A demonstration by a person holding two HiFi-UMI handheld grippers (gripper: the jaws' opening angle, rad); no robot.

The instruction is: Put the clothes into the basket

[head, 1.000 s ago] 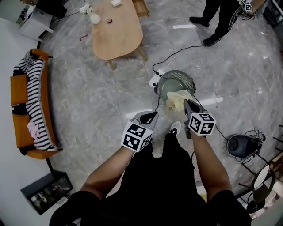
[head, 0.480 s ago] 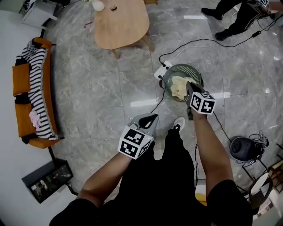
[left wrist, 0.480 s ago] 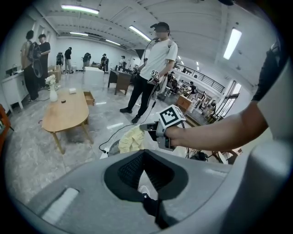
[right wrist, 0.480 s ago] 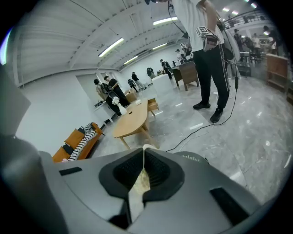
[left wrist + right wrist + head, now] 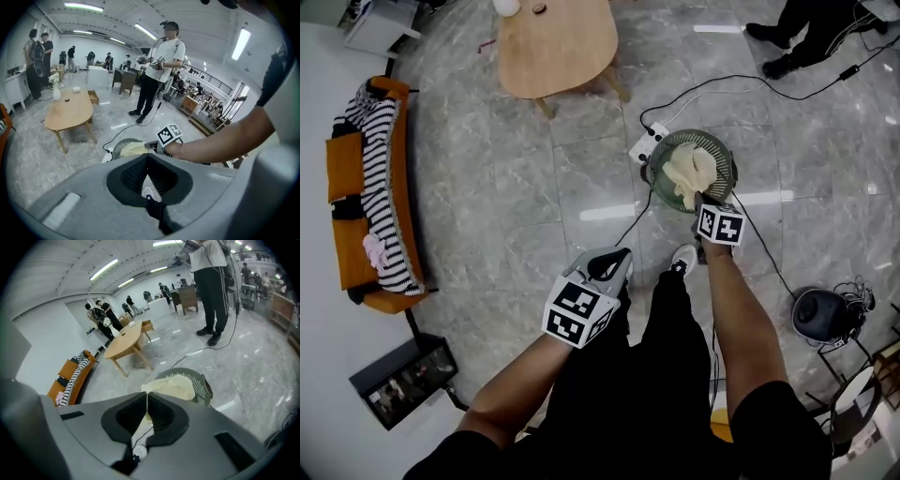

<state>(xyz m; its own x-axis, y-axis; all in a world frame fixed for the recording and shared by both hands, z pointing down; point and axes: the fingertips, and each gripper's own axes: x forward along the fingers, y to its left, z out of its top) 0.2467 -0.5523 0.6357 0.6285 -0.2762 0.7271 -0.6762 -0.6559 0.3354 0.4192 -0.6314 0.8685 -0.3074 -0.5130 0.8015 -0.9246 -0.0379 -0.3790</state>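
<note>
A round green basket stands on the grey floor ahead of my feet. A cream cloth lies bunched inside it. My right gripper reaches over the basket's near rim, its jaws shut on an edge of that cloth. In the right gripper view the cream cloth runs from the closed right gripper into the basket. My left gripper hangs lower left, beside my leg, shut with nothing in it. In the left gripper view the left gripper points at the basket and the cream cloth.
A white power strip with black cables lies against the basket's left side. A wooden table stands behind. An orange sofa at the left carries striped clothing and a pink item. A black round device sits right.
My right gripper has gone down and forward with the cream cloth, which now rests inside the basket. The left gripper has barely shifted.
</note>
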